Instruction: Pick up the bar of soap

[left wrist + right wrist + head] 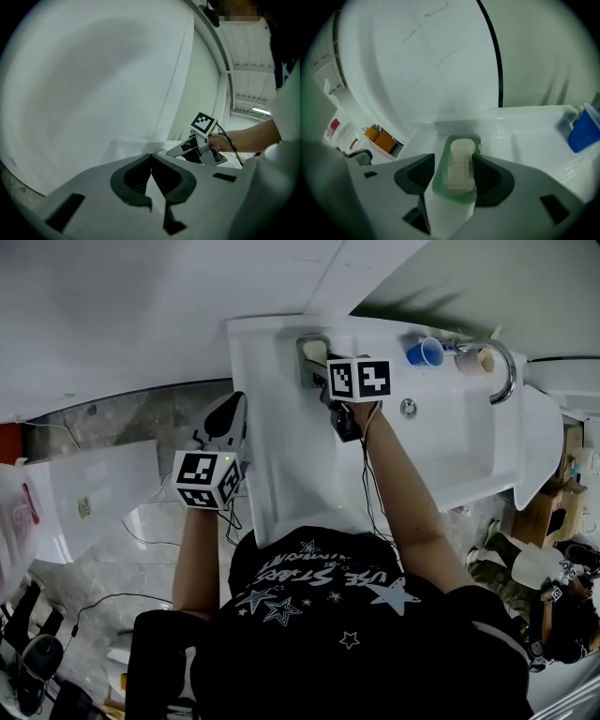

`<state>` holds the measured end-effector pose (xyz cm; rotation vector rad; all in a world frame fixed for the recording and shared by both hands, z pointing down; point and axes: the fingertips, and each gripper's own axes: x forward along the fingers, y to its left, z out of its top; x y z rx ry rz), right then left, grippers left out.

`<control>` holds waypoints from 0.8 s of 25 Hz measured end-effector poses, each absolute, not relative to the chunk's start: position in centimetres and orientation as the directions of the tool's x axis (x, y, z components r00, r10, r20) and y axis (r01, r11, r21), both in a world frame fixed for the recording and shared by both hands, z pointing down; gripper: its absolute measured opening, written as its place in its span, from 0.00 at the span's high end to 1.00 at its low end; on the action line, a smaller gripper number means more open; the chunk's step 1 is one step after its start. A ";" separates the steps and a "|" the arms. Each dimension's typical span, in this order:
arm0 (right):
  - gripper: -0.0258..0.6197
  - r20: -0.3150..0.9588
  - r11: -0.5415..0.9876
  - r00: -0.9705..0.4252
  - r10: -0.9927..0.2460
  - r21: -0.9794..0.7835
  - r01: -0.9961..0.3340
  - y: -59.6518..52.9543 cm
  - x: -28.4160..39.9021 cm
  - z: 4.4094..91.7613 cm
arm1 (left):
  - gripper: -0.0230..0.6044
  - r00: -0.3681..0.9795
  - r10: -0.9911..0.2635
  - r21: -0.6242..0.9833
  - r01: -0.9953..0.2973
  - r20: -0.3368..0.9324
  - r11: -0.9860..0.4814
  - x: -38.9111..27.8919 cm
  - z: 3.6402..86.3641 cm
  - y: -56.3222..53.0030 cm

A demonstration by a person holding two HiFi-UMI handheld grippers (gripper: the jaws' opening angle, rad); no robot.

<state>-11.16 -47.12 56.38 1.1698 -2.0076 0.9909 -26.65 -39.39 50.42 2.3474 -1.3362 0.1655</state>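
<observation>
In the right gripper view a pale bar of soap (461, 149) lies in a green soap dish (439, 185) on the white sink's back ledge. My right gripper (454, 164) is lowered over it, one jaw on either side of the bar. A strip of green dish shows between the left pad and the soap; the right pad (485, 176) stands at the bar's edge. The head view shows this gripper (315, 357) at the sink's far rim. My left gripper (227, 413) hangs beside the sink's left side, shut and holding nothing (151, 168).
The white sink (281, 437) carries a blue cup (425, 352) (583, 129) and a chrome faucet (503, 362) on its far rim. A white wall rises right behind the ledge. Cables and clutter lie on the floor at the left, boxes at the right.
</observation>
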 end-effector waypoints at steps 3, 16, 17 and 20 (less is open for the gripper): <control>0.57 0.805 0.328 -0.408 -0.431 -0.281 -0.902 -47.3 -11.2 56.8 | 0.95 0.531 -0.788 0.317 -0.840 0.311 -0.440 -26.7 50.8 -39.5; 0.63 0.887 0.342 -0.285 -0.363 -0.157 -0.927 -47.9 -11.8 57.9 | 0.95 0.534 -0.785 0.337 -0.836 0.313 -0.434 -27.1 51.3 -39.4; 0.63 0.894 0.360 -0.269 -0.358 -0.134 -0.923 -47.8 -11.8 58.0 | 0.95 0.533 -0.786 0.338 -0.836 0.313 -0.432 -27.2 51.3 -39.3; 0.65 0.914 0.421 -0.213 -0.345 -0.053 -0.906 -47.8 -11.7 58.5 | 0.95 0.529 -0.788 0.339 -0.838 0.314 -0.427 -27.3 51.5 -39.3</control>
